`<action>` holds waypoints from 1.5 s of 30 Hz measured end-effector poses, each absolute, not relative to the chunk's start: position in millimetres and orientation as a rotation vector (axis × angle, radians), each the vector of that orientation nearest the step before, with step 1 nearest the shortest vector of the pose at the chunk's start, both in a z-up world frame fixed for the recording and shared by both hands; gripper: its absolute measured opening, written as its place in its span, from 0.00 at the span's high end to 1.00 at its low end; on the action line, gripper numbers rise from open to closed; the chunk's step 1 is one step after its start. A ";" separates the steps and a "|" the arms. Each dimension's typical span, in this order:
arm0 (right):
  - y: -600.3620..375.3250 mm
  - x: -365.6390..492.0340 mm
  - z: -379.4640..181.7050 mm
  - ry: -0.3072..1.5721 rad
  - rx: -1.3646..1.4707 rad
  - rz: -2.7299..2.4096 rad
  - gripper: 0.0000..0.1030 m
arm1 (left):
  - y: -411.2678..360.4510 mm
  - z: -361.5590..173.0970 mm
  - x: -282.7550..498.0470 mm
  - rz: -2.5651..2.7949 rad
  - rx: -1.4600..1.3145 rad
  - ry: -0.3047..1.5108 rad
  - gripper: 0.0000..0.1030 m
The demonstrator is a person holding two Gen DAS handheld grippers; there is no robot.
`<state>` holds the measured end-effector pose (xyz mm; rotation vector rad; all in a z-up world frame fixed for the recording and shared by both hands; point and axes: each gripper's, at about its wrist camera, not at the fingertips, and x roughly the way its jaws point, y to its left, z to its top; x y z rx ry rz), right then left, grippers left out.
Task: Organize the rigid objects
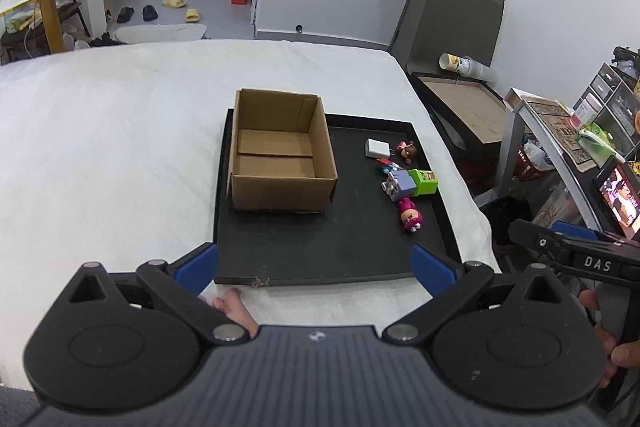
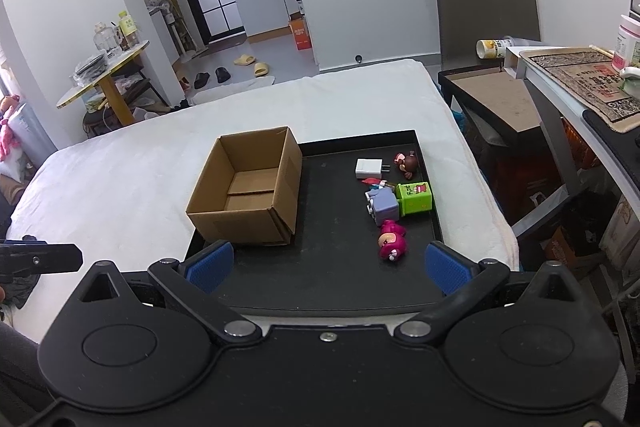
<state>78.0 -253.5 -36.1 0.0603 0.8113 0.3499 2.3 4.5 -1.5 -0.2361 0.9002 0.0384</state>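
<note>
I held my left gripper [image 1: 316, 265] and right gripper [image 2: 326, 267] spread wide and empty over the black tray [image 2: 340, 287], toys [image 2: 394, 205] clustered right of the cardboard box [image 2: 248, 195].

Left gripper [image 1: 315, 265] in matte black plastic, ribbed grey housing with a small white logo, blue finger pads [image 1: 198, 263], silver pivot pins, right gripper [image 2: 327, 267] alike (black body, one centre screw), white "DAS" lettering, bare skin on both hands
</note>
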 end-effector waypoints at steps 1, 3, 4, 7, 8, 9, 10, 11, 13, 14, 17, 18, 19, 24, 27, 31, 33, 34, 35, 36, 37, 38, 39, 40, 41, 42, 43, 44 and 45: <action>-253.7 78.1 -36.1 0.812 0.060 0.349 0.00 | 5.0 -1.6 2.3 0.035 -0.246 0.903 0.01; -253.3 78.8 -35.9 0.812 0.060 0.342 0.00 | 5.2 -1.3 2.0 0.025 -0.255 0.906 0.01; -253.4 79.2 -35.6 0.811 0.060 0.339 0.00 | 5.2 -0.9 2.1 0.026 -0.253 0.905 0.01; -252.9 79.9 -35.2 0.808 0.055 0.340 0.00 | 6.5 -0.8 2.6 0.031 -0.256 0.922 0.01; -253.1 80.3 -35.1 0.808 0.054 0.341 0.00 | 7.3 -0.9 3.1 0.030 -0.263 0.931 0.01; -253.6 81.0 -34.7 0.808 0.053 0.341 0.00 | 7.7 -0.4 3.9 0.032 -0.265 0.938 0.01; -253.3 80.1 -34.8 0.807 0.052 0.342 0.00 | 7.5 0.4 4.1 0.033 -0.254 0.940 0.01; -253.3 80.7 -34.8 0.806 0.052 0.344 0.00 | 6.7 1.2 3.9 0.038 -0.228 0.939 0.01; -252.9 80.9 -34.9 0.807 0.052 0.344 0.00 | 7.9 0.4 6.4 0.058 -0.208 0.965 0.01; -252.8 82.1 -35.6 0.810 0.051 0.342 0.00 | 9.2 -0.1 7.8 0.054 -0.212 0.982 0.02; -252.1 84.3 -36.1 0.814 0.054 0.332 0.00 | 13.7 -0.3 10.4 0.067 -0.201 1.006 0.02; -251.7 86.1 -36.7 0.817 0.051 0.329 0.00 | 15.8 0.1 11.7 0.069 -0.199 1.009 0.02; -251.0 88.2 -37.4 0.820 0.045 0.324 0.00 | 17.9 0.3 13.5 0.073 -0.198 1.014 0.03; -253.3 96.9 -42.6 0.829 0.050 0.306 0.00 | 24.3 0.8 24.9 0.063 -0.183 1.044 0.04; -252.9 102.3 -45.9 0.836 0.048 0.300 0.00 | 26.4 -0.8 31.8 0.058 -0.167 1.057 0.04; -252.3 110.9 -49.8 0.848 0.048 0.296 0.00 | 29.1 -1.4 42.4 0.049 -0.162 1.064 0.04; -250.6 114.4 -51.5 0.851 0.042 0.294 0.00 | 31.0 -2.0 47.8 0.035 -0.170 1.065 0.04; -250.0 116.1 -52.3 0.853 0.041 0.294 0.00 | 31.4 -2.2 51.2 0.033 -0.169 1.071 0.04; -249.5 118.1 -53.0 0.855 0.043 0.297 0.00 | 32.3 -2.4 56.1 0.030 -0.175 1.077 0.04; -249.0 119.9 -54.0 0.857 0.042 0.298 0.00 | 34.4 -2.6 59.0 0.027 -0.185 1.079 0.04; -248.6 121.7 -54.7 0.859 0.040 0.297 0.00 | 35.9 -2.7 63.0 0.029 -0.186 1.082 0.04; -248.3 123.5 -55.6 0.860 0.040 0.296 0.00 | 37.8 -2.9 66.2 0.031 -0.184 1.083 0.04; -248.4 125.3 -56.8 0.861 0.040 0.294 0.00 | 39.6 -3.1 69.3 0.034 -0.180 1.081 0.04; -248.4 126.9 -57.9 0.862 0.040 0.292 0.00 | 41.2 -3.5 72.6 0.035 -0.178 1.079 0.04; -248.8 128.6 -59.1 0.863 0.041 0.290 0.00 | 43.0 -4.3 75.9 0.034 -0.176 1.079 0.04; -249.5 130.1 -60.3 0.867 0.043 0.285 0.00 | 44.7 -5.2 79.5 0.033 -0.176 1.079 0.04; -250.0 131.8 -61.7 0.870 0.045 0.280 0.00 | 46.1 -6.4 82.6 0.031 -0.178 1.080 0.04; -250.5 133.8 -62.9 0.872 0.046 0.278 0.00 | 47.7 -7.6 85.7 0.029 -0.181 1.083 0.04; -250.8 135.6 -64.5 0.875 0.045 0.275 0.00 | 49.3 -9.4 88.9 0.027 -0.185 1.087 0.04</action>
